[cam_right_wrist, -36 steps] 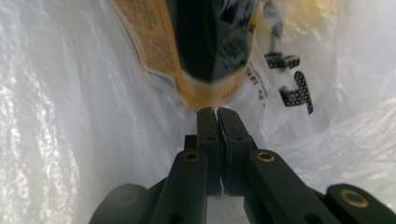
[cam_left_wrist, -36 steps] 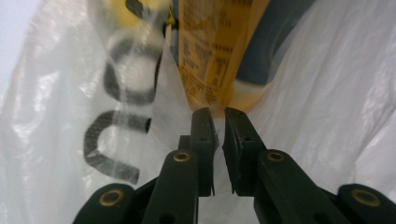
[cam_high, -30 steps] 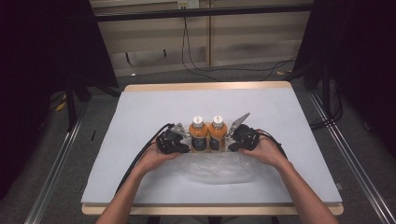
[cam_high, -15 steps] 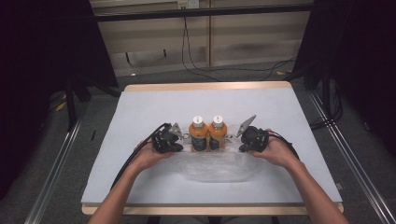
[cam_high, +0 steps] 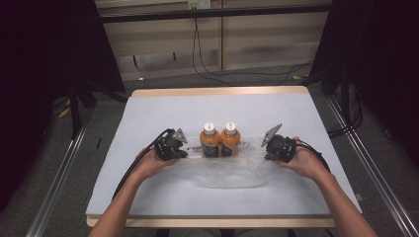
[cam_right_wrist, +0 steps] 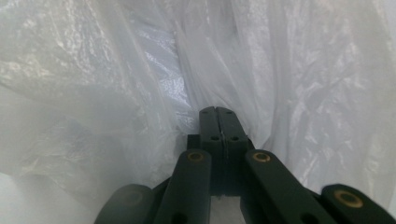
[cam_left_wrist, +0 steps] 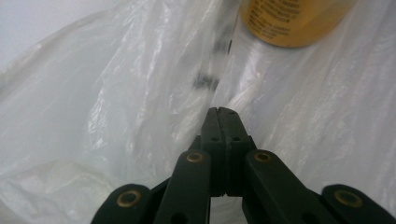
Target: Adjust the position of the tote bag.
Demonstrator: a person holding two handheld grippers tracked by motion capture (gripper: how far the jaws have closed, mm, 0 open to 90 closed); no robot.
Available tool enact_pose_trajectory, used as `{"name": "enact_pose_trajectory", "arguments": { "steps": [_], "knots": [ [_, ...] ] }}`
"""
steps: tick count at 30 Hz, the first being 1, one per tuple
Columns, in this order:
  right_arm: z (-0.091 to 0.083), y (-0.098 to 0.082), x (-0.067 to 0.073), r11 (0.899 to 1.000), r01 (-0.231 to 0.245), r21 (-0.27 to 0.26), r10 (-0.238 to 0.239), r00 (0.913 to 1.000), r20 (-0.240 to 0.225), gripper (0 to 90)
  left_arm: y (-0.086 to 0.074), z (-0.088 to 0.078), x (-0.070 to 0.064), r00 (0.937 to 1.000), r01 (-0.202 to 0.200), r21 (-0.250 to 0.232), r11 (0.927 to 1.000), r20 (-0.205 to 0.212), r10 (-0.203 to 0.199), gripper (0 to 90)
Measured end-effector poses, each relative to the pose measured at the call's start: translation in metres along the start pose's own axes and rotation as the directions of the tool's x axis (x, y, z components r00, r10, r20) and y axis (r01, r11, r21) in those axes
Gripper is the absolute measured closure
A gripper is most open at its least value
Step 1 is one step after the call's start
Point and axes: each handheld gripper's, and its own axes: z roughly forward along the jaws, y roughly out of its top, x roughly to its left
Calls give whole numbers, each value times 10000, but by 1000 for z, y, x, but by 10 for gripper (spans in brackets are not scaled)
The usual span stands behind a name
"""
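A clear plastic bag lies crumpled on the near middle of the counter, spread between the two tools. Two orange bottles with white caps stand upright, side by side and touching, at the far edge of the bag; in the left gripper view the base of one bottle stands on the film.

The left tool is at the bag's left edge, just beside the left bottle. In the left gripper view its jaws are clenched tip to tip, with a ridge of film rising from the tips, so the tool is grasping the bag. Its jaws have just been closing on that film.

The right tool is at the bag's right edge, apart from the right bottle. In the right gripper view its jaws are likewise clenched, with a fold of the bag gathered at the tips, grasping the film.

Each tool is carried in a hand, with forearms entering from the near side and a cable trailing along the left one.
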Motion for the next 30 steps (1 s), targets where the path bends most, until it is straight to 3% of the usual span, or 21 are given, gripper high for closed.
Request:
{"name": "enact_pose_trajectory", "arguments": {
  "steps": [3,6,10,11,14,16,17,18,19,22,24,26,28,30],
  "knots": [
    [1,1,-2,9999,-154,8,154,9999,28,900,0,1,2,9998,-25,-58,10000,-204,24,900],
    [3,1,-6,9997,-201,-145,202,9998,55,900,-2,0,4,9999,72,-89,9999,-104,-73,900],
    [4,4,-13,9996,-246,-127,246,9997,44,900,-1,-1,8,9999,-125,130,9998,40,124,900],
    [4,4,-13,9997,-255,-46,255,9997,52,900,-2,-1,8,10000,20,96,10000,28,-20,900],
    [5,4,-16,9995,-270,-152,271,9996,83,900,-3,-2,9,9999,-148,87,9999,-48,148,900],
    [5,4,-16,9996,-231,-166,233,9996,128,900,-4,-3,8,10000,-20,87,10000,-62,21,900],
    [6,4,-16,9995,-267,-184,272,9993,255,900,-4,-4,9,9970,-265,607,9978,-716,309,900],
    [6,5,-16,9997,-142,-191,148,9993,332,900,-6,-5,9,9933,-339,861,9957,-1072,431,900],
    [6,5,-15,9997,-148,-177,155,9991,385,900,-10,-9,15,9966,-72,911,9958,-805,146,900],
    [5,5,-13,10000,25,-3,-25,9995,323,900,-23,-17,23,9965,286,946,9951,-809,-210,900],
    [4,4,-12,9999,-132,55,130,9992,381,900,-34,-20,27,9961,695,531,9962,-579,-664,900],
    [3,4,-13,9999,67,118,-71,9994,331,900,-39,-23,25,9954,784,431,9960,-593,-758,900],
    [3,4,-14,9998,30,172,-34,9996,273,900,-41,-24,24,9949,595,582,9965,-844,-545,900],
    [3,4,-14,9996,60,266,-66,9997,244,900,-42,-25,25,9953,696,683,9952,-728,-646,900]
  ]
}}
